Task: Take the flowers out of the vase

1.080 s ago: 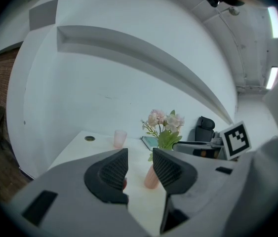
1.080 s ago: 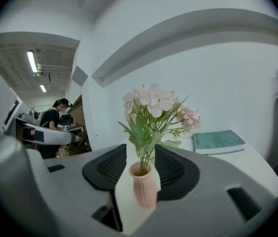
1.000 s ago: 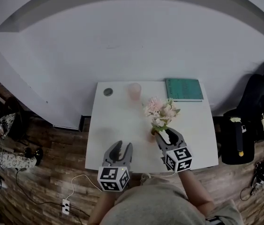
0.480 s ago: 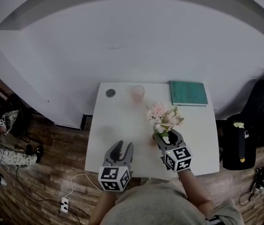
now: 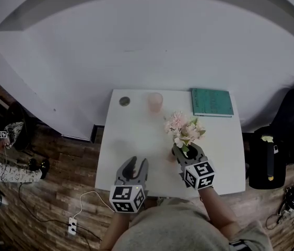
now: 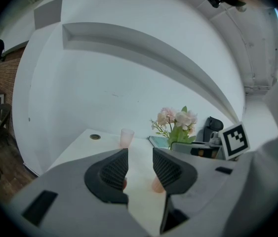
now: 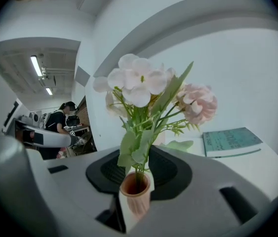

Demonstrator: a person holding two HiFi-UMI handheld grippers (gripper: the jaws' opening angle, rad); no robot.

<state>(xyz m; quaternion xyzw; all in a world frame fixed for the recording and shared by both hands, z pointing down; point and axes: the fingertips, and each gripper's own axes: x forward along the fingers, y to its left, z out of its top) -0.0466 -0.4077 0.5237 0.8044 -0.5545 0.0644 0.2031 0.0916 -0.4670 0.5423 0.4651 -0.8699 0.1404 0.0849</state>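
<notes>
A bunch of pale pink flowers (image 5: 183, 130) (image 7: 148, 83) (image 6: 176, 120) with green leaves stands in a small peach ribbed vase (image 7: 135, 196) (image 6: 157, 184) on the white table (image 5: 110, 177). My right gripper (image 5: 187, 149) (image 7: 138, 156) sits at stem height just above the vase mouth. Its jaws have just been closing, and its pads are against the stems and leaves between them. My left gripper (image 5: 135, 163) (image 6: 139, 154) hovers open over the table's front edge, left of the vase, holding nothing.
A pink cup (image 5: 155, 102) (image 6: 126, 137) and a round grey disc (image 5: 124, 101) sit at the table's back. A teal book (image 5: 212, 102) (image 7: 230, 142) lies at the back right. A black chair with bags (image 5: 272, 156) stands right of the table. People (image 7: 59, 117) work far left.
The right gripper has edged in around the flower stems and its jaws have narrowed onto them. The left gripper has stayed where it was.
</notes>
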